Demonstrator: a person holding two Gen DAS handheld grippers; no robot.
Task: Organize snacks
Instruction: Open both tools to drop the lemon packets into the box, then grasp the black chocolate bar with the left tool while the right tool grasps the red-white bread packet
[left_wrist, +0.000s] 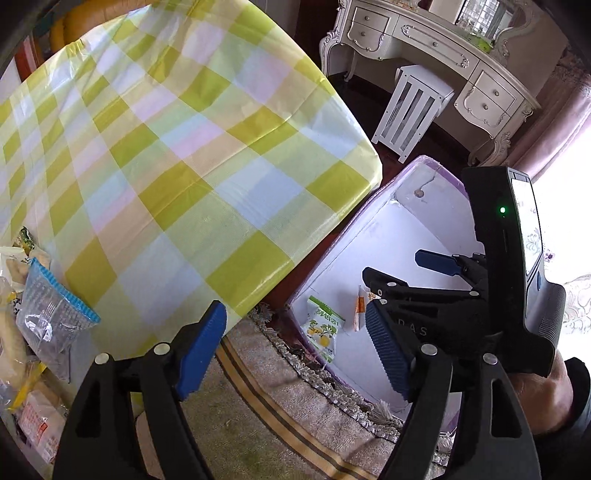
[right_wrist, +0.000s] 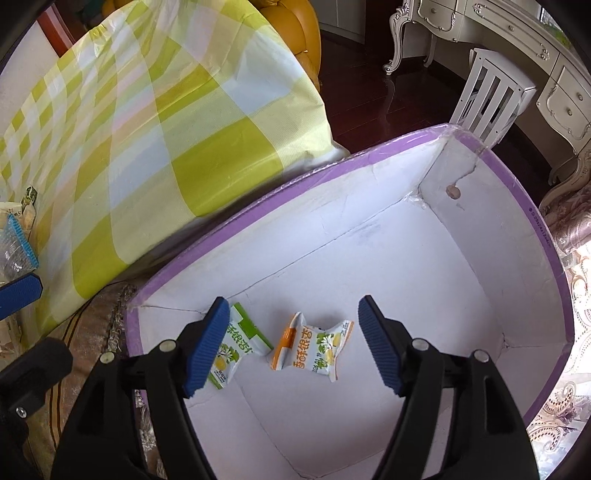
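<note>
1. Far left, the unsorted snacks (left_wrist: 29, 325) lie heaped at the edge of the checked table (left_wrist: 177, 155), a clear packet with a blue serrated edge (left_wrist: 51, 314) on top.
2. My left gripper (left_wrist: 295, 350) hangs off the table's corner above the carpet, its fingers wide apart and holding nothing; my judgement is that it fetches the next packet.
3. To do that well, I would swing left over the heap, straddle one packet only, and close on its crimped edge, since the film looks slippery.
4. Right of the table stands the purple-rimmed box (right_wrist: 509, 177) on the floor, two packets already inside: a green one (right_wrist: 232, 347) and an orange one (right_wrist: 314, 347), near each other but apart.
5. My right gripper (right_wrist: 291, 343) hovers in the box over them, fingers spread and empty; the left finger hides part of the green packet.
6. The left wrist view alone shows the heap in full and my right gripper from outside; the right wrist view alone shows the box floor and both labels.
</note>
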